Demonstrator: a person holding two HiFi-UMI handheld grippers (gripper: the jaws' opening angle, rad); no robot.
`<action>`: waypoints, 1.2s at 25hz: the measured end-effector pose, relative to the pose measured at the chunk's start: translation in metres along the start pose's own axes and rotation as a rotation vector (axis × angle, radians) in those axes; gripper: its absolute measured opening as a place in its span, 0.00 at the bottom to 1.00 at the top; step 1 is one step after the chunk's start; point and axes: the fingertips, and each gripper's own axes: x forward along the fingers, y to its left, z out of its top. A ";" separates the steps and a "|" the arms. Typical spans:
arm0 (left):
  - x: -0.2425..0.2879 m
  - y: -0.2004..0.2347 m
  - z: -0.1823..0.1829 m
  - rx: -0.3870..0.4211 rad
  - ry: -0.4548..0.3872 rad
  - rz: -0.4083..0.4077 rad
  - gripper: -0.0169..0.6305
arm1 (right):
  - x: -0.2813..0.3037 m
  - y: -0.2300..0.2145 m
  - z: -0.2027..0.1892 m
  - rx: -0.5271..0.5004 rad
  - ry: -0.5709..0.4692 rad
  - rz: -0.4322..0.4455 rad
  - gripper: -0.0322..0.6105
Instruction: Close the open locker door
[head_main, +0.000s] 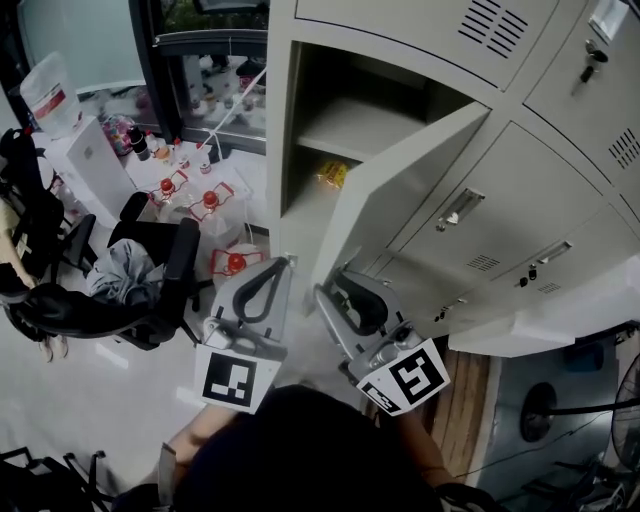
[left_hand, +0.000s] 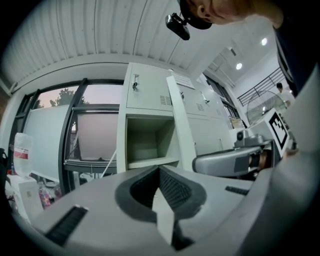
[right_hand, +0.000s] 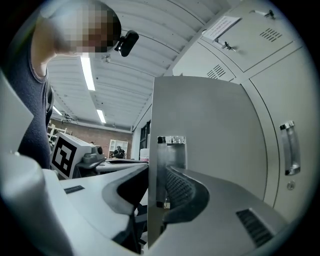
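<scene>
Pale grey locker door (head_main: 400, 190), black-and-white patterned marker cube (head_main: 237, 380), black chair (head_main: 178, 262)

Left gripper (head_main: 280, 265) & right gripper (head_main: 335, 282): grey moulded bodies; fingers (right_hand: 225, 196) w/ dark ribbed pads (left_hand: 172, 192). Each carries white cube (head_main: 238, 378) w/ black square markers. Operator: dark top (right_hand: 30, 115), black head-mtd camera (left_hand: 178, 25).

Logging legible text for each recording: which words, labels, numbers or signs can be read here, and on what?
None can be read.
White paper label on the top grey locker door: too small.
Red label on the clear plastic water jug: blurred.
Yellow packet in the open locker: print illegible.
Black-and-white square markers: patterns, no letters.
</scene>
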 end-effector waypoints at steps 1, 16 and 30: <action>0.002 0.004 0.001 -0.003 -0.003 -0.008 0.03 | 0.004 0.000 0.000 -0.001 0.000 -0.007 0.23; 0.037 0.051 -0.008 -0.020 -0.018 -0.182 0.03 | 0.059 -0.014 -0.004 -0.003 0.005 -0.128 0.22; 0.040 0.082 -0.016 -0.044 -0.043 -0.321 0.03 | 0.080 -0.023 -0.006 -0.009 -0.012 -0.248 0.22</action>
